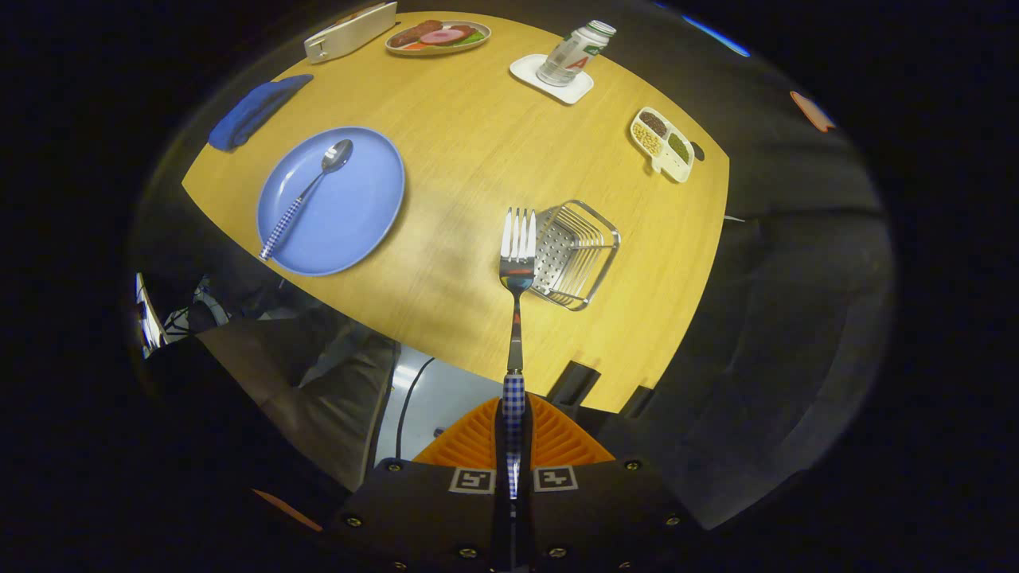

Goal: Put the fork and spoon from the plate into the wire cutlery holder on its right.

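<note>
gripper [513, 446] is pinching the fork [517, 263] by its handle, tines pointing straight ahead, with the holder [575, 253] just right of the tines.

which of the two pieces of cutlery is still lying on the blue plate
The spoon, lying diagonally on the blue plate. The fork is clamped in the gripper, tines beside the wire cutlery holder.
</note>
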